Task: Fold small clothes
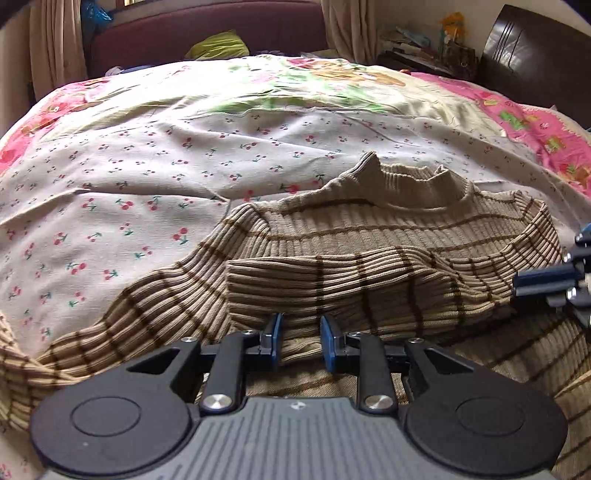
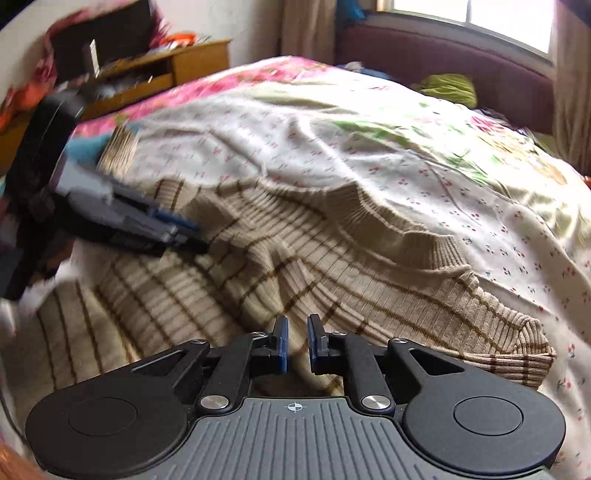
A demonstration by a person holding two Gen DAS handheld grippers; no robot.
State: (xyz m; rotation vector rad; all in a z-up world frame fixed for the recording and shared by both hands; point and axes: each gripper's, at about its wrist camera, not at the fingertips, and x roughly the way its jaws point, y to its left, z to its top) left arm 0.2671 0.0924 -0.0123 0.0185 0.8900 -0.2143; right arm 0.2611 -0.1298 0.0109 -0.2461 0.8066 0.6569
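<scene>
Bed under cherry-print sheet [image 1: 147, 177], ribbed striped beige sweater [image 1: 369, 251] on it, left claw [image 1: 301, 341] pinching sweater fabric, right claw [image 2: 297, 343] grasping its fold, wooden cabinet [image 2: 192, 62] only in right view.

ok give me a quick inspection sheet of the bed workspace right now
surface: bed under a wrinkled cherry-print sheet
job's things: striped ribbed sweater, partly folded over itself
clutter: green cloth by the maroon sofa; cluttered shelf
grippers: left tongs slightly apart at the sweater's fold, grip unclear; right tongs narrowly apart over the sweater, grip unclear
cables: nothing seen
surroundings: window, curtains, wooden desk
</scene>
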